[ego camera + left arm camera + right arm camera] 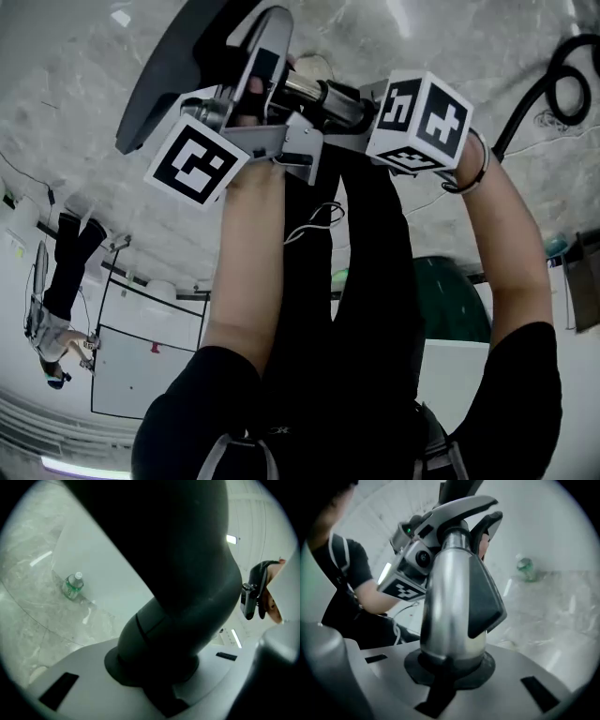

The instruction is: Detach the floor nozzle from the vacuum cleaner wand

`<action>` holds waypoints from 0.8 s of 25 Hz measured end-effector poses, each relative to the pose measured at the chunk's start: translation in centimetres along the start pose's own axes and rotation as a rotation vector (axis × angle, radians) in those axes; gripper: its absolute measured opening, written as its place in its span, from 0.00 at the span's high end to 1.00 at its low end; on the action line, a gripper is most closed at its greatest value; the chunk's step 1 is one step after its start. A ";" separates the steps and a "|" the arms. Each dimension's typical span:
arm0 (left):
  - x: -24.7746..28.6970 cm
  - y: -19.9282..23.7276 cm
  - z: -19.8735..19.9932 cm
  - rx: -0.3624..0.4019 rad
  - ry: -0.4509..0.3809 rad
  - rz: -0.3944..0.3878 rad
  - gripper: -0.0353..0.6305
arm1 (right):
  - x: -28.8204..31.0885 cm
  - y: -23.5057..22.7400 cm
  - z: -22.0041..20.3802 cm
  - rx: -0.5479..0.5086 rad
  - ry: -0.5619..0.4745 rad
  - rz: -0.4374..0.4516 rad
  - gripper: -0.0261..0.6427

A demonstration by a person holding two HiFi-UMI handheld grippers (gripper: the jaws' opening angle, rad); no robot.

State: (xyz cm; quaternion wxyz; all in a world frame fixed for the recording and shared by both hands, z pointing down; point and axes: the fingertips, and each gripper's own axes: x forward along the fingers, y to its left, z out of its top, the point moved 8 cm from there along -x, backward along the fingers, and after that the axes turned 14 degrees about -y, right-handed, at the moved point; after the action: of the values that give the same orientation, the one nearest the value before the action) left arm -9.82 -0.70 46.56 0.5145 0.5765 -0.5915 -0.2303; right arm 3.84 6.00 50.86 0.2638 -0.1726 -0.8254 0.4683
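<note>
The left hand-held gripper (154, 667) has its jaws nearly together, clamped on the dark curved neck of the floor nozzle (187, 573). The right hand-held gripper (450, 660) is likewise narrowed around the silver wand (450, 588), next to its dark latch (485, 597). In the head view the nozzle and wand are raised above the marbled floor (75, 84), meeting between the two grippers. A bottle (73, 585) stands on the floor.

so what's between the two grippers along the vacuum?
Head view: a short chrome stretch of the wand, ending in a dark collar, bridges the left gripper and the right gripper.
</note>
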 end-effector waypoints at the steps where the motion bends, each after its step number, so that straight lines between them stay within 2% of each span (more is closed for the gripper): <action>1: 0.4 0.1 0.6 0.015 -0.002 0.045 0.85 | 0.3 -0.2 0.5 -0.047 -0.010 -0.133 0.89; 3: 1.4 1.1 3.2 0.065 -0.005 0.156 0.85 | 2.0 -1.3 2.5 -0.145 -0.028 -0.427 0.89; 4: 2.0 1.9 5.2 0.117 0.003 0.197 0.85 | 3.6 -2.2 4.2 -0.190 -0.044 -0.552 0.88; 5: 2.4 2.6 7.5 0.176 0.015 0.208 0.85 | 5.3 -3.0 5.9 -0.215 -0.066 -0.614 0.88; 6: 2.6 3.3 10.0 0.222 0.019 0.174 0.85 | 6.8 -3.5 7.4 -0.208 -0.088 -0.579 0.88; 7: 2.3 3.9 12.8 0.237 -0.008 0.098 0.85 | 7.9 -3.7 7.9 -0.170 -0.096 -0.448 0.88; 8: 1.9 4.6 16.1 0.213 -0.075 -0.001 0.85 | 8.2 -3.5 6.9 -0.117 -0.084 -0.265 0.89; 9: 1.8 5.2 19.3 0.156 -0.161 -0.091 0.85 | 7.7 -3.2 4.3 -0.069 -0.056 -0.101 0.88; 10: 2.4 5.2 21.4 0.093 -0.222 -0.154 0.85 | 6.2 -2.7 0.5 -0.038 -0.016 -0.010 0.88; 11: 3.5 4.9 21.6 0.059 -0.234 -0.182 0.85 | 4.0 -2.3 -3.5 -0.023 0.032 0.003 0.88; 12: 4.5 4.4 20.2 0.060 -0.207 -0.173 0.85 | 1.8 -1.9 -7.2 -0.022 0.083 -0.032 0.88; 14: 4.1 3.8 15.9 0.107 -0.136 -0.100 0.85 | -1.1 -1.3 -11.8 -0.082 0.169 -0.118 0.88; 16: 1.4 3.8 13.0 0.119 -0.114 -0.061 0.85 | -1.8 -0.7 -13.1 -0.219 0.219 -0.165 0.88; 18: -0.7 4.0 11.3 0.077 -0.112 -0.053 0.85 | -1.7 -0.5 -12.7 -0.339 0.260 -0.193 0.88; 20: -1.5 4.2 9.3 0.051 -0.095 -0.037 0.85 | -1.9 -1.0 -12.0 -0.387 0.303 -0.229 0.88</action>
State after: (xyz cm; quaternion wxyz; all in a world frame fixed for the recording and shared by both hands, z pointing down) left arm -20.10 -1.34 46.25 0.4667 0.5887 -0.6102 -0.2515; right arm 12.49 12.70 56.26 0.3975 -0.1935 -0.8649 0.2378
